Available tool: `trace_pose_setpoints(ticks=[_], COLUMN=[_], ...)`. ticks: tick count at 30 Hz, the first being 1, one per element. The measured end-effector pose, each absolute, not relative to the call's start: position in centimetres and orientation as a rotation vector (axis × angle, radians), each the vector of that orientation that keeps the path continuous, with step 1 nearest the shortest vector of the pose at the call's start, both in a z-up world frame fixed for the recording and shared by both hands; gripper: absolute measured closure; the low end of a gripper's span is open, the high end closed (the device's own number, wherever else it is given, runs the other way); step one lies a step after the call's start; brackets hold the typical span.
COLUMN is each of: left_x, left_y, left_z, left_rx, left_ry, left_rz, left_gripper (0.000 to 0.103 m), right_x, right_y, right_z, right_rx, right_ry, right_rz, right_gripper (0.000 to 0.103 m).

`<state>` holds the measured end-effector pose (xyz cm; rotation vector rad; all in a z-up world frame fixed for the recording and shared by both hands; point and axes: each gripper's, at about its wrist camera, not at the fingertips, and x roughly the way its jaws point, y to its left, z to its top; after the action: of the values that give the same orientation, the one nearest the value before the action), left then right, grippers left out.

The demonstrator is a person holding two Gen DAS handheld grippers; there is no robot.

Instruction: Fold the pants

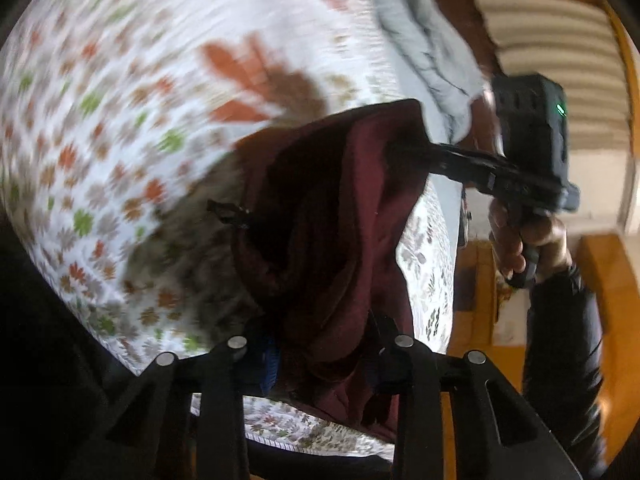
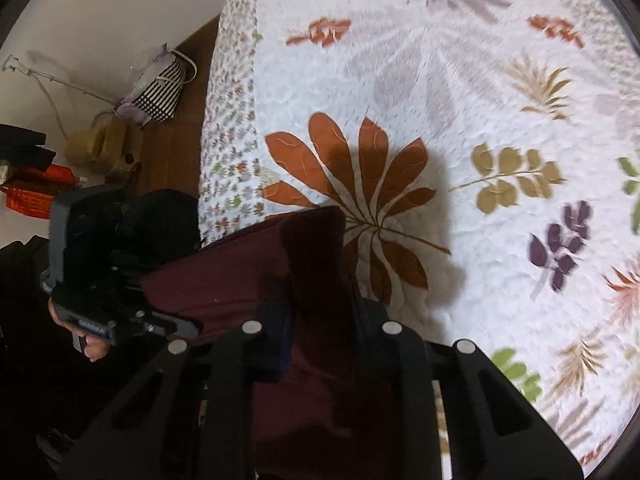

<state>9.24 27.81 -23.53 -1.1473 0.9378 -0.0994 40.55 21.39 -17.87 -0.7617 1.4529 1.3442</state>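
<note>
The maroon pants [image 1: 332, 232] hang bunched above the bed, held up by both grippers. My left gripper [image 1: 320, 356] is shut on one end of the fabric, which sags between its fingers. My right gripper [image 1: 420, 148] shows in the left wrist view at the right, its fingers buried in the far edge of the pants. In the right wrist view the right gripper [image 2: 320, 332] is shut on the maroon pants [image 2: 248, 276], and the left gripper [image 2: 176, 326] grips the same cloth at the left.
A white quilt with leaf prints [image 2: 460, 120] covers the bed under the pants. A grey blanket [image 1: 424, 40] lies at the bed's far side. Wooden floor, a striped bag [image 2: 160, 92] and boxes sit beside the bed's edge.
</note>
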Motion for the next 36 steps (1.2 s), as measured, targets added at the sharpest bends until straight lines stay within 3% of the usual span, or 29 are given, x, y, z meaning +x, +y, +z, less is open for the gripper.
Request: trace_pose_setpoints(ticks=[19, 36], left_x=[9.3, 9.1], left_y=[18.3, 6.6], left_z=[-10.2, -4.7], left_rx=[-0.712, -0.449], left_ry=[0.794, 0.774], left_rz=[-0.267, -0.44], left_gripper=[0.07, 0.071], right_x=[36.5, 33.2], right_y=[7.3, -7.9], right_z=[-3.2, 1.0], right_rx=[-0.669, -0.519], right_ry=[1.173, 1.015], right_rz=[1.205, 1.085], right_gripper=[0.082, 0.083])
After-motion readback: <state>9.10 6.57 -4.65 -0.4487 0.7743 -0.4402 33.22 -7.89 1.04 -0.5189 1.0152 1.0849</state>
